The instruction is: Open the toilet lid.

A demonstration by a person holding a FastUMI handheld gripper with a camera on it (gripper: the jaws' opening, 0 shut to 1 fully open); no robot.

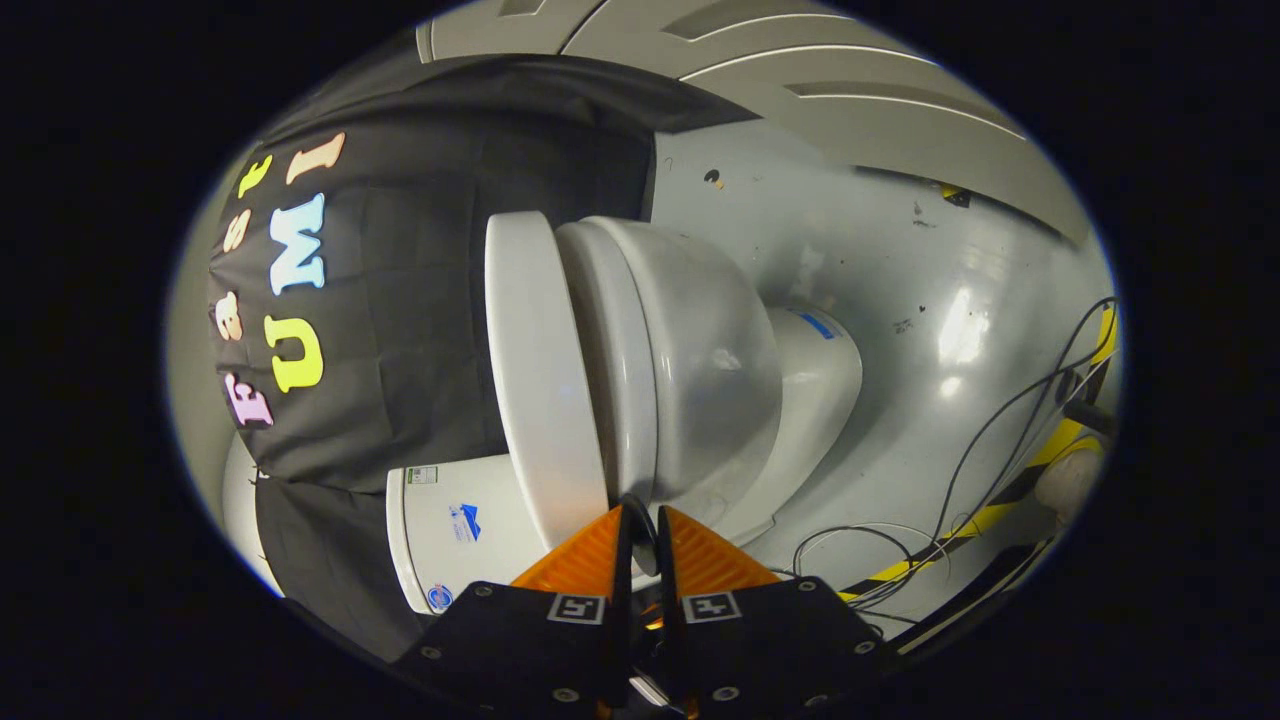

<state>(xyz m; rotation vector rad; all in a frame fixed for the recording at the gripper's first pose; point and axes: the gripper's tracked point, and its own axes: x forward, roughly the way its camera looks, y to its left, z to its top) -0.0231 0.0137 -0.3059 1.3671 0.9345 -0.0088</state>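
Observation:
The view is rolled sideways, so the white toilet lies across it. The toilet lid [540,380] is a flat white slab resting down on the seat and the rounded bowl [700,370]. The tank [450,530] sits behind the lid, toward the black cloth. My gripper [643,512] has its fingers drawn almost together, with only a thin slit between them. Its tips are right at the near rim, where the lid's edge meets the seat and bowl. I cannot make out anything pinched between the fingers [700,560].
The toilet's pedestal [820,370] stands on a glossy grey floor [900,250]. Loose cables [960,480] and a yellow-black striped strip [1010,500] run along the floor beside the bowl. Black cloth [420,300] hangs behind the tank.

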